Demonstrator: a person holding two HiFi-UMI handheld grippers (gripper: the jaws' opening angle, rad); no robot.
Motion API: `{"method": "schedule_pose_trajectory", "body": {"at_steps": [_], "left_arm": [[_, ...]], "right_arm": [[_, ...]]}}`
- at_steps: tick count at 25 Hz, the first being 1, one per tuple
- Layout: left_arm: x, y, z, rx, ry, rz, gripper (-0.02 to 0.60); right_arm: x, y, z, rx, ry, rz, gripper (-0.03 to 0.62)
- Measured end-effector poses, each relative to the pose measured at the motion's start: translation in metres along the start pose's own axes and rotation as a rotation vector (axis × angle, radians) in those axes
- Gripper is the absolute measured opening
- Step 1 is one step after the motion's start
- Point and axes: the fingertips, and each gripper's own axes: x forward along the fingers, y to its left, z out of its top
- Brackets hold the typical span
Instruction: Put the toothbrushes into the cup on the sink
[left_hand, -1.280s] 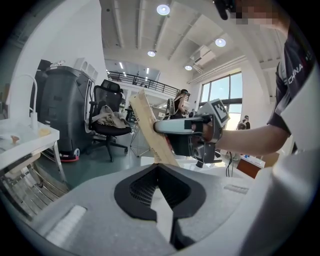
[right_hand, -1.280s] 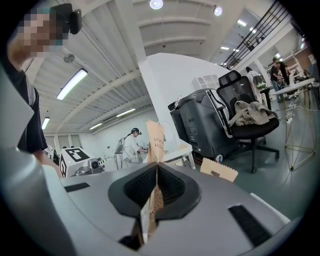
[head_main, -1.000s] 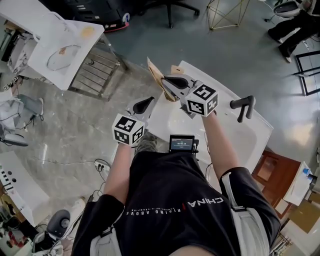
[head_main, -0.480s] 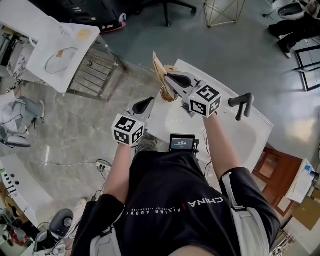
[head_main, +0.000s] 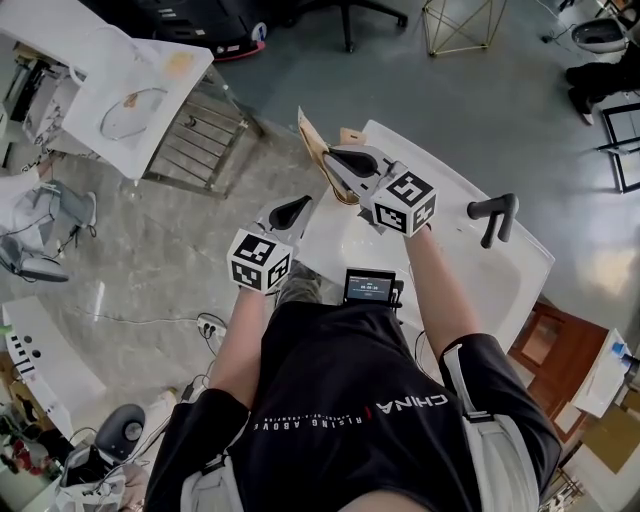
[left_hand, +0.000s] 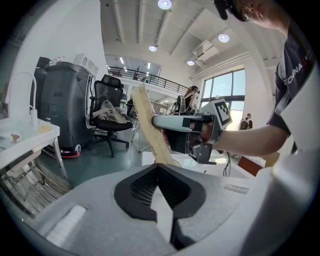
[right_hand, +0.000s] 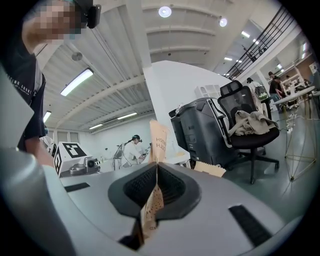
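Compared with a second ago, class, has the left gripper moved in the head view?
No. The left gripper hangs at the same spot beside the sink's left edge, and its gap to the black faucet is unchanged.

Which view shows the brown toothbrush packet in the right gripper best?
The left gripper view: the packet stands side-on, nearly whole, pinched by the right gripper. The right gripper view shows it edge-on between the jaws; the head view, only its upper end.

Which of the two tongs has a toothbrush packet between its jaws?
The right tongs: they are shut on a brown paper toothbrush packet that sticks out past their tips. The left tongs are shut too, but with nothing between them.
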Motion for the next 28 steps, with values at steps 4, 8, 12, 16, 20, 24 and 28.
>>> {"method": "schedule_pose_trajectory", "body": {"at_steps": [4,8,12,16,20,24,28], "left_arm": [[-0.001,-0.004,-0.002,-0.006,0.008,0.005,0.008],[0.001,-0.001,-0.004,-0.009,0.009,-0.004,0.008],[0.004,0.001,-0.004,-0.009,0.01,-0.014,0.008],[0.006,0.0,-0.003,-0.006,0.007,-0.018,0.008],[0.007,-0.004,-0.003,0.001,0.007,-0.019,0.008],[0.007,-0.006,-0.002,0.005,0.006,-0.019,0.008],[0.008,-0.001,0.0,0.004,0.004,-0.023,0.008]], "right_arm": [[-0.006,0.001,-0.002,-0.021,0.006,0.005,0.017],[-0.006,-0.001,-0.015,-0.033,0.033,-0.01,0.017],[-0.011,-0.008,-0.018,-0.022,0.025,-0.04,0.017],[-0.019,-0.015,-0.02,-0.02,0.019,-0.078,0.017],[-0.031,-0.019,-0.025,-0.021,0.013,-0.12,0.017],[-0.037,-0.017,-0.032,-0.063,0.047,-0.136,0.017],[-0.033,-0.016,-0.047,-0.094,0.114,-0.148,0.017]]}}
